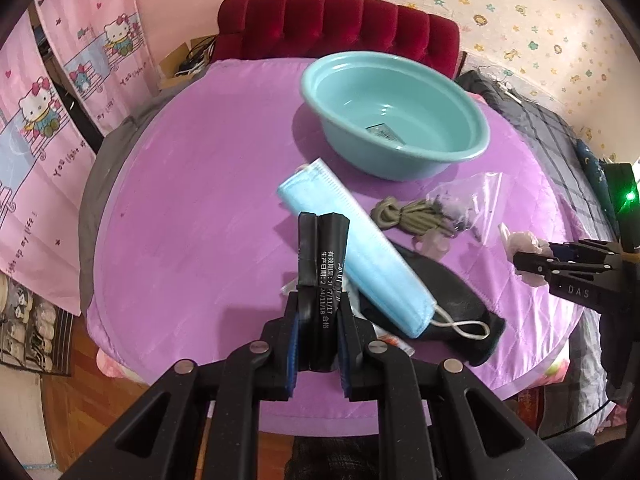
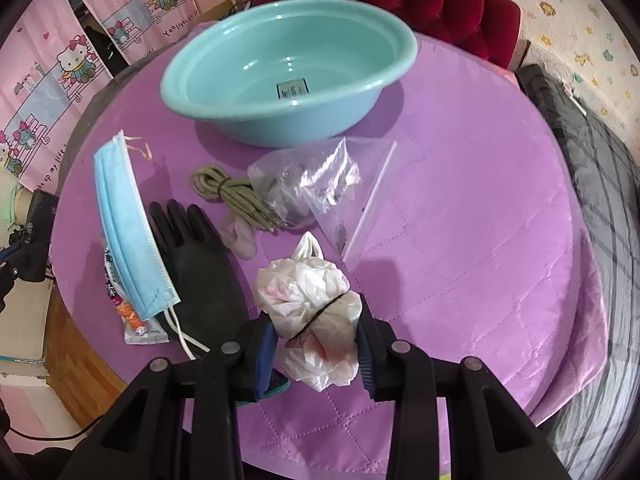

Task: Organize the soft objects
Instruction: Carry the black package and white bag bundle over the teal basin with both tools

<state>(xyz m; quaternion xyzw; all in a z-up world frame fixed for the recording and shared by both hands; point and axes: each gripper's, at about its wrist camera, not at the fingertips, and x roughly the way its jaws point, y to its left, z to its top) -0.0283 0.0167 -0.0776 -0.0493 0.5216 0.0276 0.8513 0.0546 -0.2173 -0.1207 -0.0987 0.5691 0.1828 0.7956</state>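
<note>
Nearest the left wrist camera, a folded black packet [image 1: 322,272] printed with white characters is pinched between the narrowly set pads of the left gripper [image 1: 319,308], while a crumpled white plastic bag [image 2: 310,308] bound by a black band is clamped in the right gripper [image 2: 316,344], whose jaws stand partly closed around it. Because the bag is slick and compressible, it could be squeezed out of the pads if the grip is eased or the hand is tilted sharply; the thin packet could likewise slide free. Just beyond, a blue face mask [image 2: 128,232] is seen lying across a black glove [image 2: 204,268], with a small printed sachet [image 2: 132,316] beneath; its ear loops might be snagged by a passing finger. Further on, a coil of olive cord [image 2: 232,196] and a clear zip bag [image 2: 320,188] holding dark bits are laid on the purple quilted cover [image 2: 460,240]. Farthest, the teal basin [image 2: 288,68] is found empty except for a label on its floor
</note>
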